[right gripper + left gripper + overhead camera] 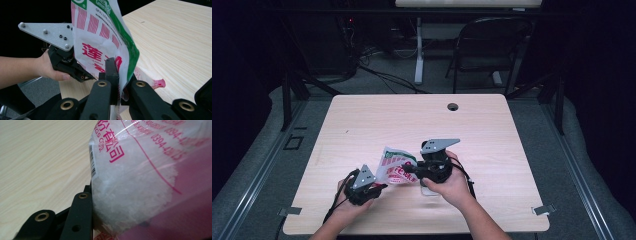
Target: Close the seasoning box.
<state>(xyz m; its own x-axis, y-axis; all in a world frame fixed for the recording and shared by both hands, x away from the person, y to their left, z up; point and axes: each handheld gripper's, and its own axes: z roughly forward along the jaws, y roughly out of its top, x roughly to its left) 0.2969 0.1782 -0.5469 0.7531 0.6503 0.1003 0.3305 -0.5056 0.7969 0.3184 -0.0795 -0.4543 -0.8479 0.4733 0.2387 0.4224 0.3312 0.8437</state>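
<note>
A printed plastic bag (394,165) is held up off the table (362,125) between the two grippers, near the table's front edge and slightly left of centre in the high view. The bag is white with red characters, red stripes and a green band along one side; white granular contents are seen through a clear panel in the left gripper view (130,185).

Right gripper (409,169): gripped in the person's right hand (452,185), grey three-cornered plate on top. In the right gripper view (119,82) its jaws are clenched on the bag's edge, the film being pinched between them, with the bag standing upright above the jaws.

Left gripper (379,187): held in the left hand (343,202), lower and nearer the table's front edge. In the left gripper view one black jaw is seen pressed against the side of the bag beside a barcode; the other jaw is hidden behind the bag. Its jaws appear closed on the bag's lower part. In the right gripper view the left gripper (82,75) is seen touching the bag from behind.

A small white object (428,190) is partly hidden under the right hand; what it is cannot be told.
</note>
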